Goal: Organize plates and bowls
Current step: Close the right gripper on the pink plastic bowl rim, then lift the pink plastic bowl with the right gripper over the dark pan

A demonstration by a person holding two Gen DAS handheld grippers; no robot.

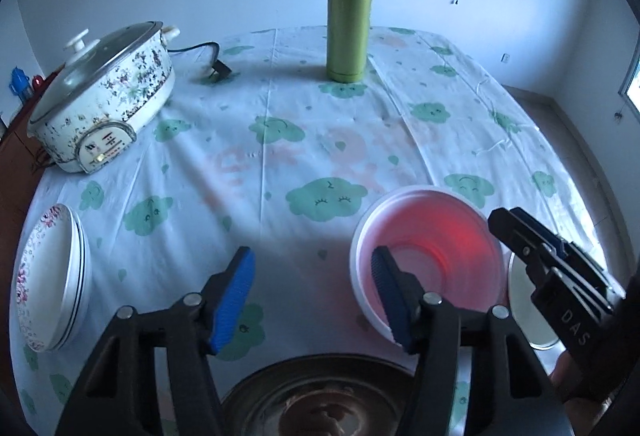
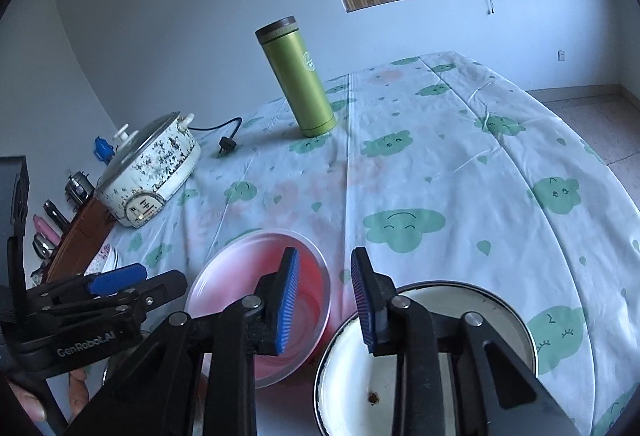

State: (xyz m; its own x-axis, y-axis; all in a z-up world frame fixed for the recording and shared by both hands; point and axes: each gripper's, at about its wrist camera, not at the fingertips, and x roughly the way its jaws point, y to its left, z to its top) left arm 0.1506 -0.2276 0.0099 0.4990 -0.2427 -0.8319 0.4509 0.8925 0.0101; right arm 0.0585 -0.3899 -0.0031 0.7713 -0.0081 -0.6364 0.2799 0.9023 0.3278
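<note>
Both grippers stood open and held nothing. The left gripper [image 1: 314, 300] spread its blue pads wide above the tablecloth [image 1: 280, 163], its right pad [image 1: 384, 288] at the near rim of the pink bowl [image 1: 432, 248]. The right gripper [image 2: 326, 300] kept a narrower gap, one pad over the pink bowl [image 2: 256, 276], the other over the white enamel bowl [image 2: 352, 364], which lay just beside it. The step in hand appeared to be the approach to a bowl; the next move would call for one pad inside and one outside a rim before closing. The pink bowl was translucent, thin-walled and empty. A stack of floral plates [image 1: 48, 276] lay at the left edge, and a metal bowl [image 1: 320, 396] sat nearest the left-wrist camera.
</note>
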